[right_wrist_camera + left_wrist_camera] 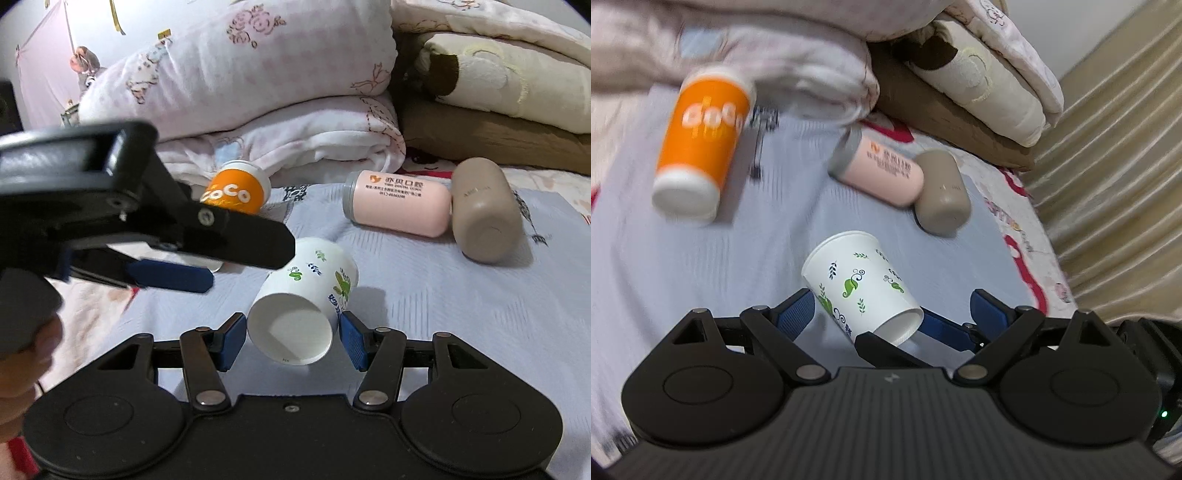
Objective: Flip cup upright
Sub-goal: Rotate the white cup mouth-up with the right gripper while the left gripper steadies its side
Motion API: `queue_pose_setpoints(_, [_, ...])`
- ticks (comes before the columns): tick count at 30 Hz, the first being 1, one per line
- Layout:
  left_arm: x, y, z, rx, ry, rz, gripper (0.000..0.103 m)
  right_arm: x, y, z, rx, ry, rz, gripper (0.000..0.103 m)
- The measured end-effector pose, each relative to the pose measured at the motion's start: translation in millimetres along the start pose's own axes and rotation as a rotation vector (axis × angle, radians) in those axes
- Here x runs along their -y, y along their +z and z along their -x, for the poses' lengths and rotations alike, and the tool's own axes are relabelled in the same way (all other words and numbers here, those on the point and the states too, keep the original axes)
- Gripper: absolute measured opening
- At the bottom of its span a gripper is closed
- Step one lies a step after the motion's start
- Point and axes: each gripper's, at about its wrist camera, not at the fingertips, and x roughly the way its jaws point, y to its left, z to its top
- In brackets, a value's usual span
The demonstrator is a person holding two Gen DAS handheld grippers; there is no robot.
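Observation:
A white paper cup with green leaf prints (862, 286) is tilted above the pale blue bed sheet, its flat base toward the right wrist camera (295, 321). My right gripper (291, 338) has a blue pad on each side of the cup's base end and grips it. My left gripper (892, 314) is open around the same cup without pinching it; it also shows in the right wrist view (177, 273), open at the cup's left.
An orange cup (701, 147) lies on its side at the back left. A pink bottle (877, 168) and a taupe bottle (942, 192) lie side by side at the back right. Pillows and folded blankets (258, 74) are stacked behind them.

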Motion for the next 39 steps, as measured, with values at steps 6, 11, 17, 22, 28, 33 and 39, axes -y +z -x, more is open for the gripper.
queue_pose_setpoints(6, [-2,-20,-3,-0.022,0.010,0.042,0.091,-11,-19,13,-0.083,-0.023,0.071,0.061])
queue_pose_setpoints(11, [1,-23,-9,-0.029,0.014,0.033,0.091,-10,-22,10,-0.119,-0.016,0.057,0.062])
queue_pose_setpoints(17, [-12,-20,-15,-0.055,-0.003,0.087,0.087,0,-19,5,-0.139,0.043,-0.007,0.081])
queue_pose_setpoints(22, [-19,-17,-20,-0.074,-0.025,0.110,0.079,9,-14,0,-0.160,0.088,-0.034,0.081])
queue_pose_setpoints(28, [-26,-16,-37,-0.113,-0.016,0.121,0.071,25,-1,-21,-0.217,0.148,-0.086,0.081])
queue_pose_setpoints(33, [-33,-17,-53,-0.164,-0.006,0.130,0.069,40,-5,-38,-0.269,0.220,-0.187,0.067])
queue_pose_setpoints(39, [-24,-15,-47,-0.126,0.029,0.035,0.061,26,6,-37,-0.289,0.226,-0.020,0.067])
